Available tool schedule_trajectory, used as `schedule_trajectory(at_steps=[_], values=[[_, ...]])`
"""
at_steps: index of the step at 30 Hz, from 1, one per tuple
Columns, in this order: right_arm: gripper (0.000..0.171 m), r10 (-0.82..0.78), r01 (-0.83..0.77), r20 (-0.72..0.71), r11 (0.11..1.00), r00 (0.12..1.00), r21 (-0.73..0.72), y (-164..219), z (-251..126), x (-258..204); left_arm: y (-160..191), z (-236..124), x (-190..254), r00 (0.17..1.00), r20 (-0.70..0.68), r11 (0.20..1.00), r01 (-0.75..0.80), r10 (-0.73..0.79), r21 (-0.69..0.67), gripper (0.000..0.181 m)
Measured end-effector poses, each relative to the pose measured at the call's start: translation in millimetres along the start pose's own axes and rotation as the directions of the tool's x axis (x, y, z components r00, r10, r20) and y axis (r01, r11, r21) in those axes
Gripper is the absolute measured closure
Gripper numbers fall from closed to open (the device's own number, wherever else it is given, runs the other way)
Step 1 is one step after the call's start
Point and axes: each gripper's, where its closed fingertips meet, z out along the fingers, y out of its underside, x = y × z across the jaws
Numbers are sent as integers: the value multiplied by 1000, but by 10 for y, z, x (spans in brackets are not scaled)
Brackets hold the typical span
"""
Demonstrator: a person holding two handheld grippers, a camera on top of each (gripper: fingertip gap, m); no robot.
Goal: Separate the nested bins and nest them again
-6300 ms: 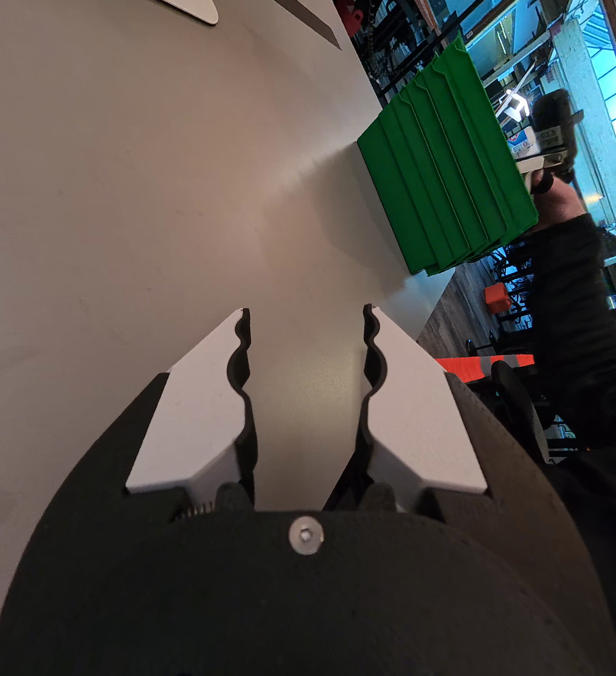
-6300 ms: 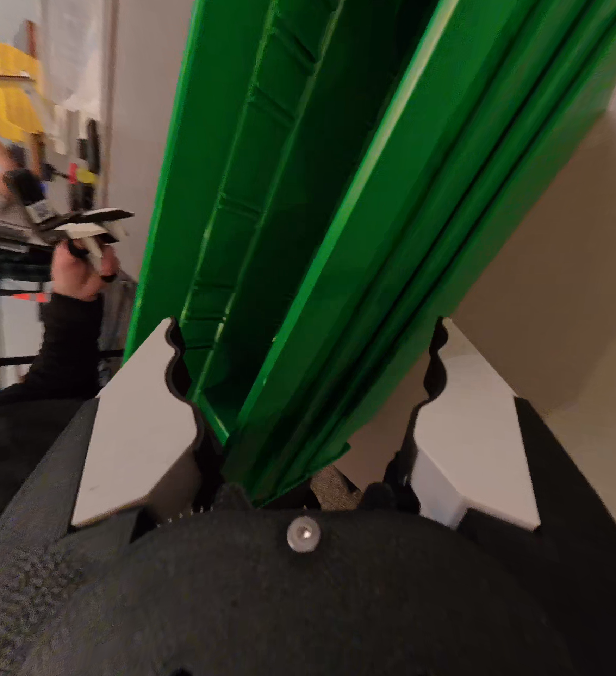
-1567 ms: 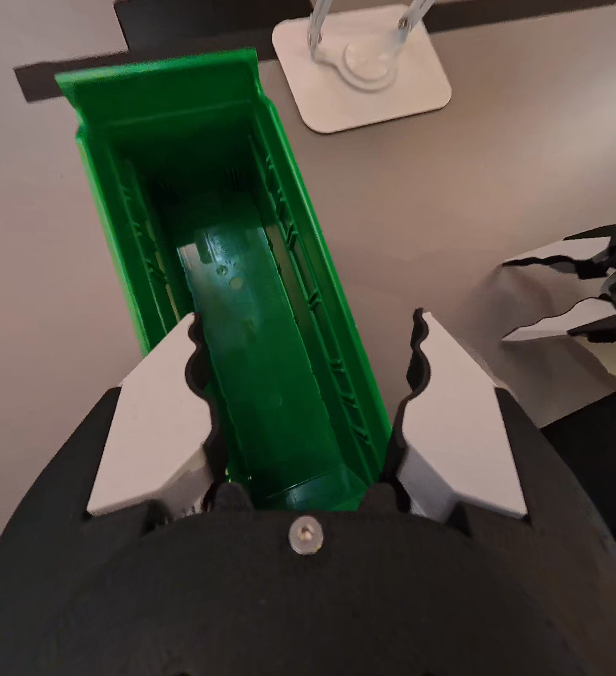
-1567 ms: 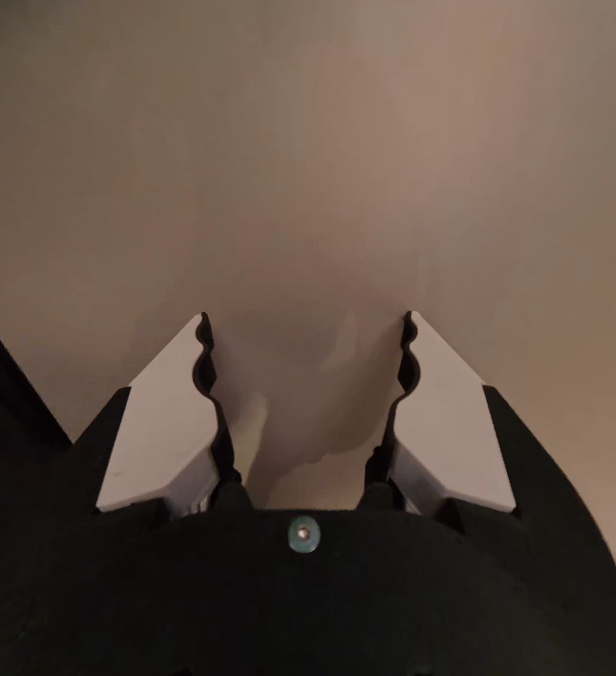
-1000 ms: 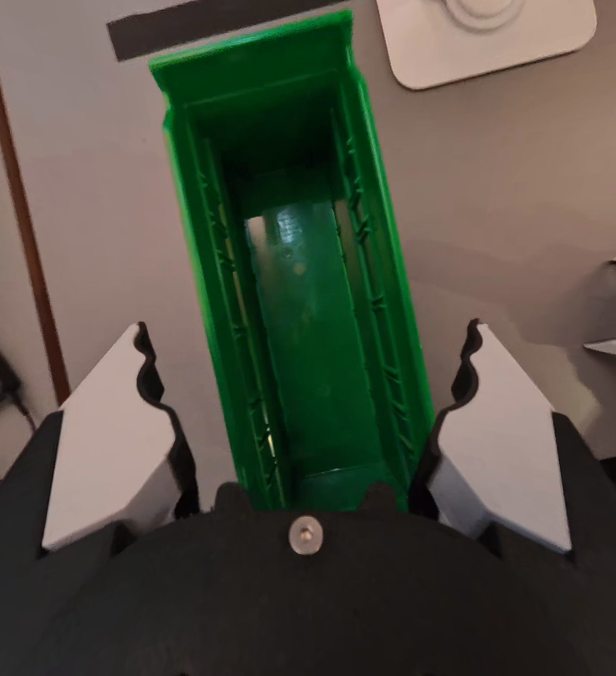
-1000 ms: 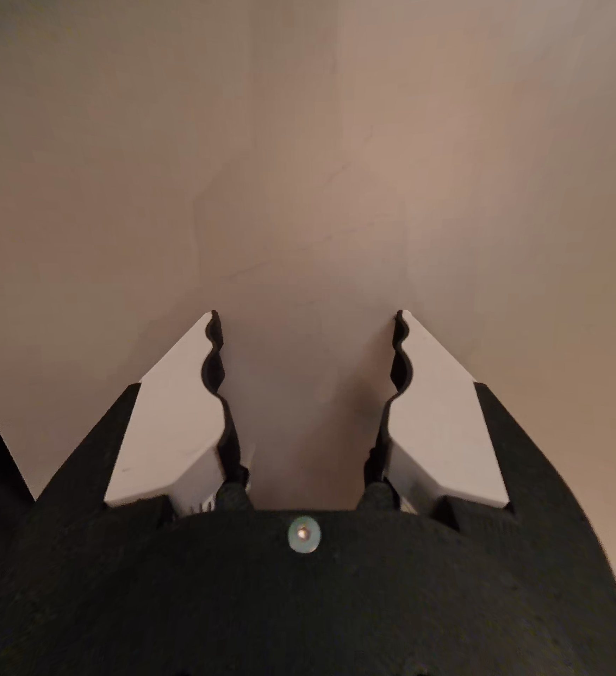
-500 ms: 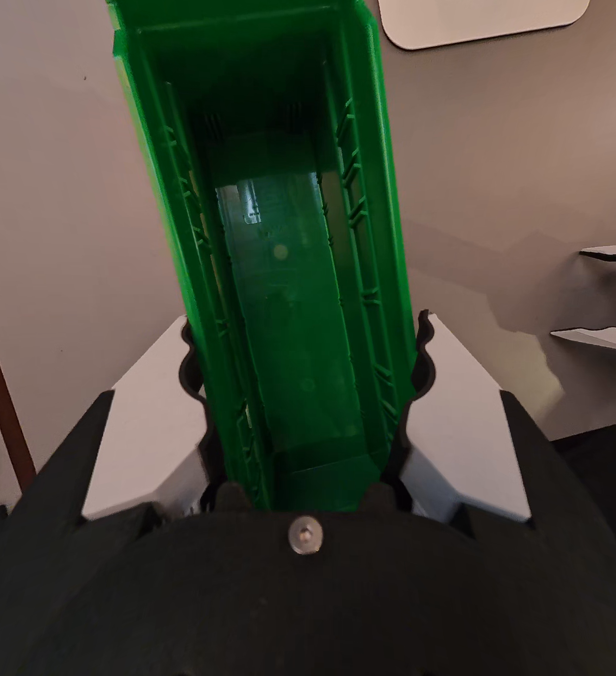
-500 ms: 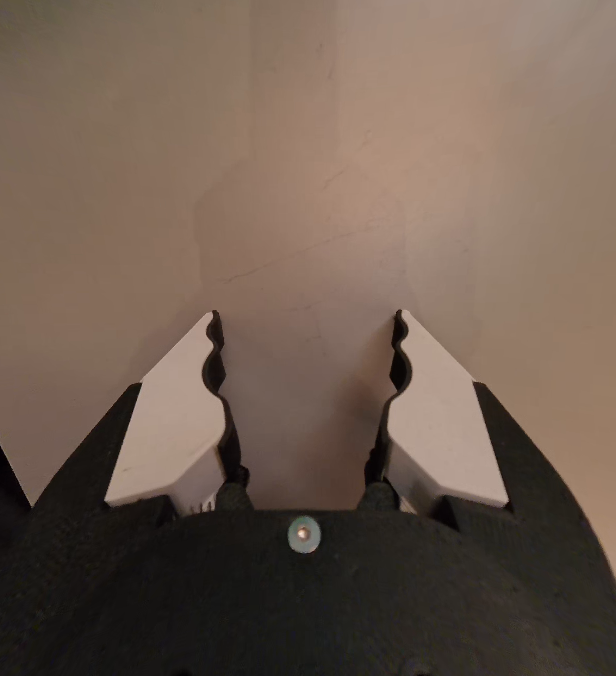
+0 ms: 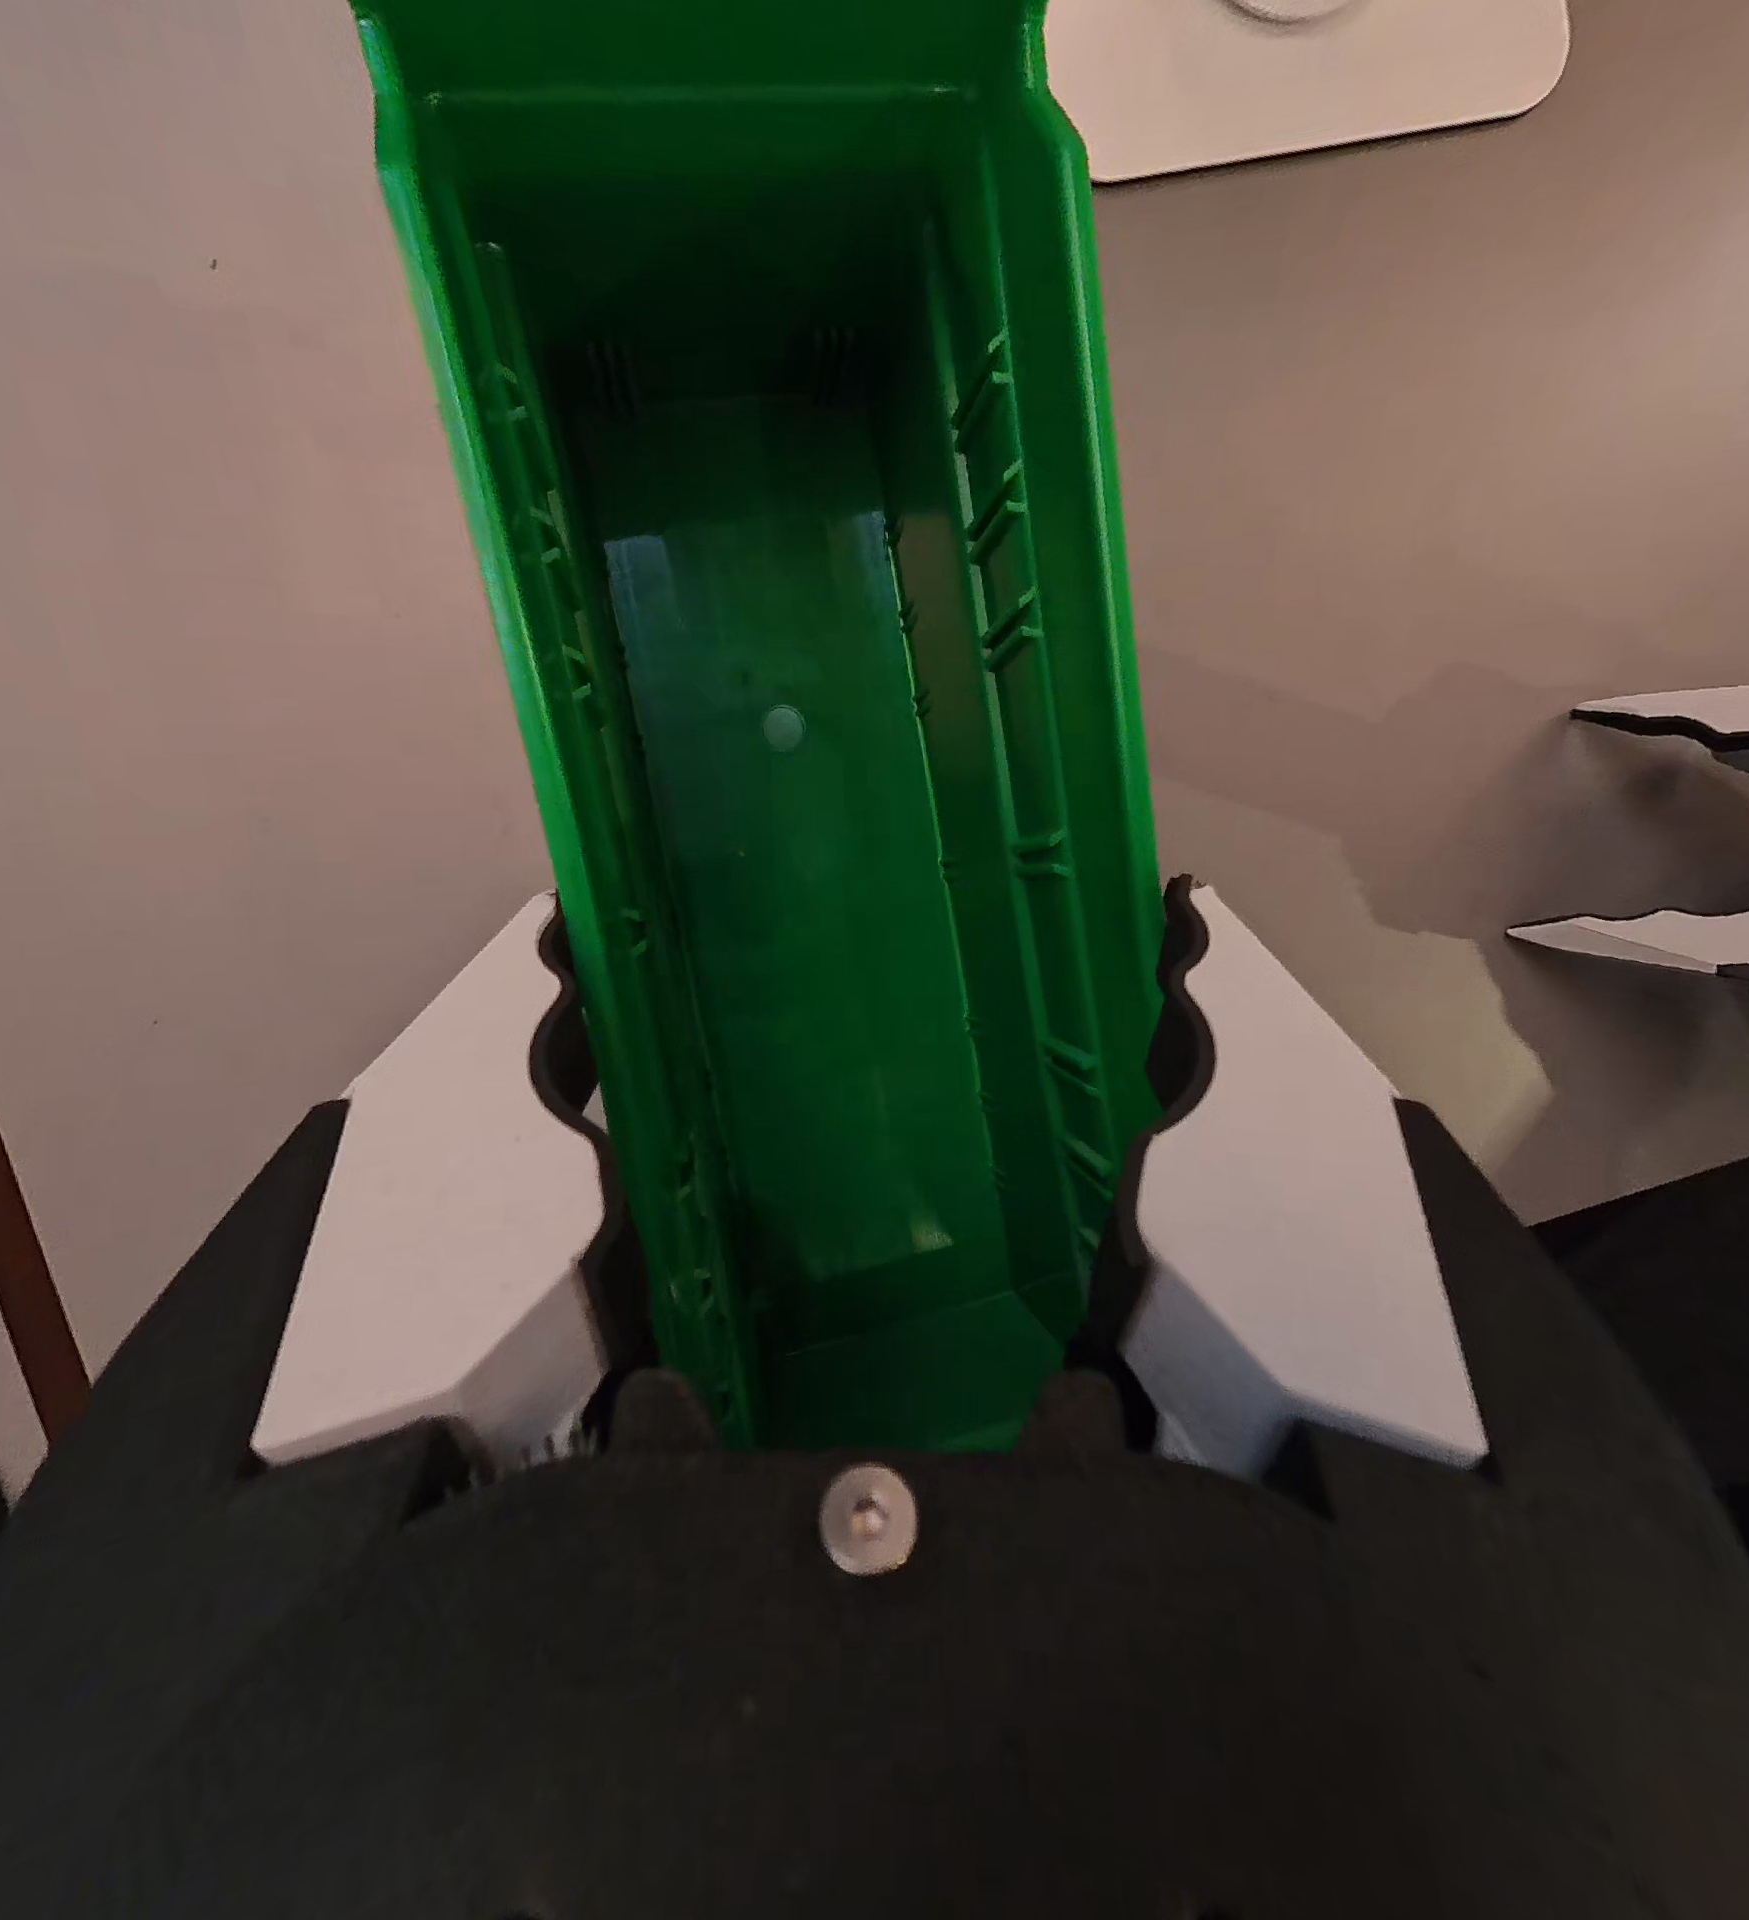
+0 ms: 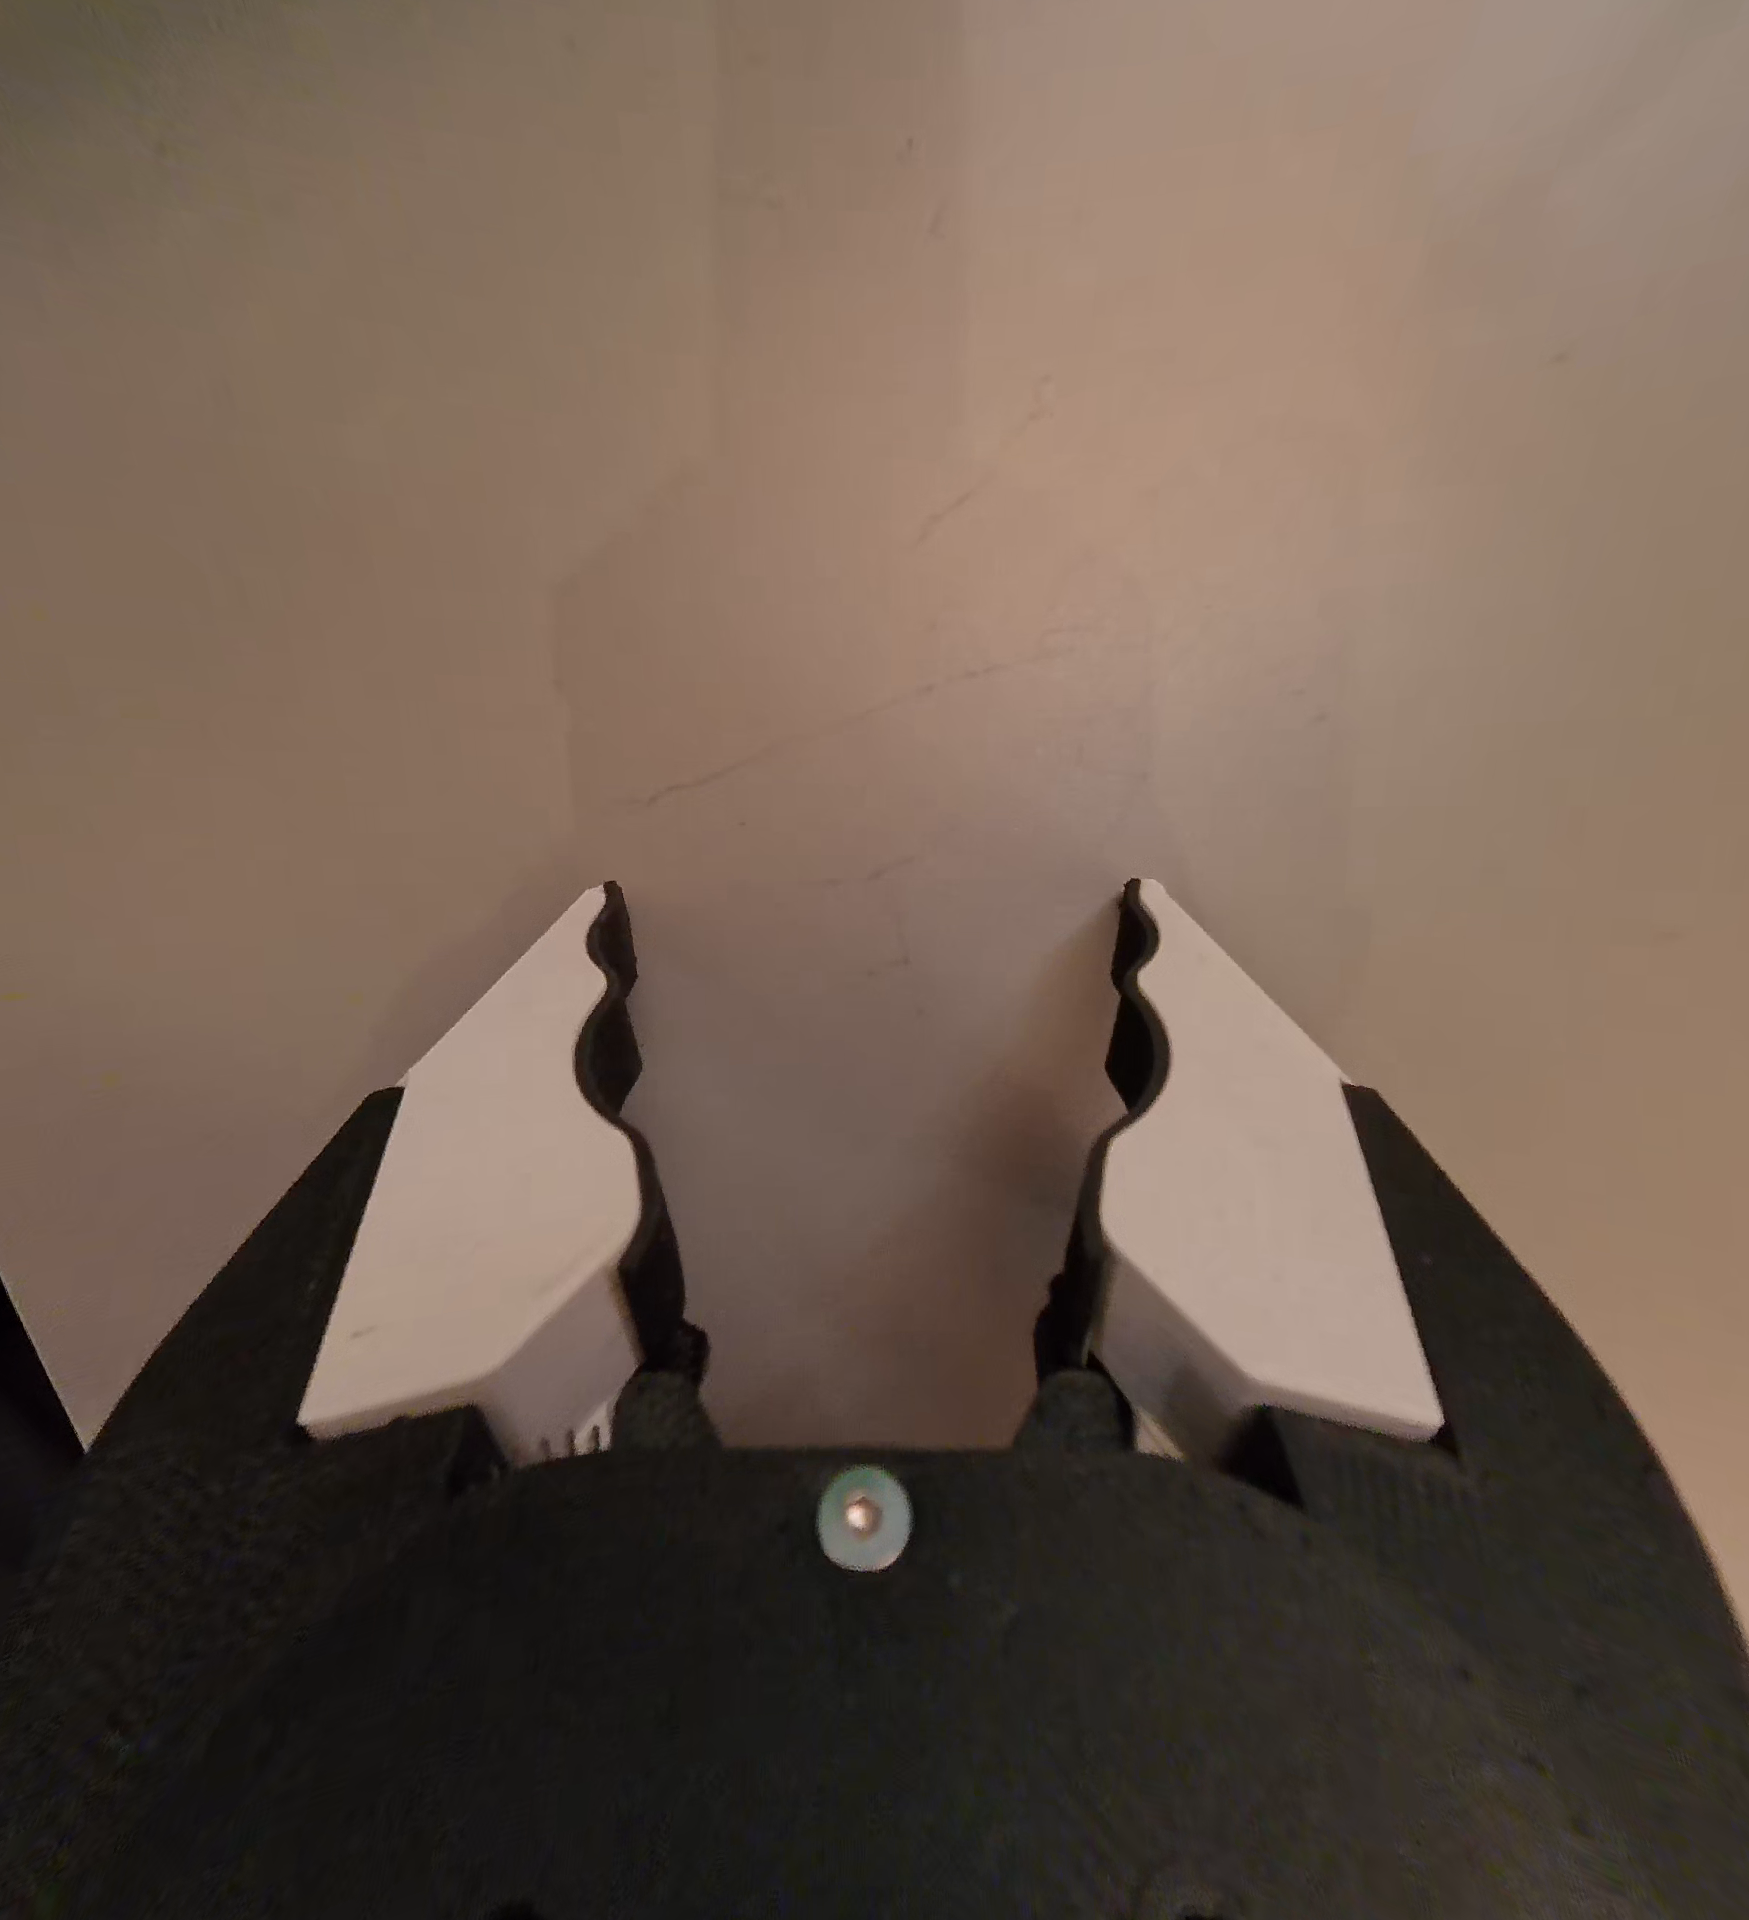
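Your left hand-held gripper [image 9: 865, 1049] is clamped across the green bin [image 9: 797, 727], whose long axis runs straight ahead, while your right hand-held gripper [image 10: 872, 1049] (spread, empty) faces bare desk [image 10: 849, 416].

Both grippers: black textured bodies, white wedge jaws with wavy black pads, silver screw.

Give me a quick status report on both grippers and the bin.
Left gripper shut on green bin. Right gripper open, empty, over bare table.
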Motion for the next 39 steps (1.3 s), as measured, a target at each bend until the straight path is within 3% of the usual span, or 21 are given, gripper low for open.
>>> schedule_trajectory(at_steps=[1, 39], values=[[79, 0, 0, 0, 1000, 1000, 0, 0, 0, 0, 0, -2, -6, 1000, -3, 1000, 3, -3, 3, 74], [80, 0, 0, 1, 1000, 1000, 8, -2, 0, 3, -88, -482, -33, 999, -40, 984, -11, 18, 179, 80]])
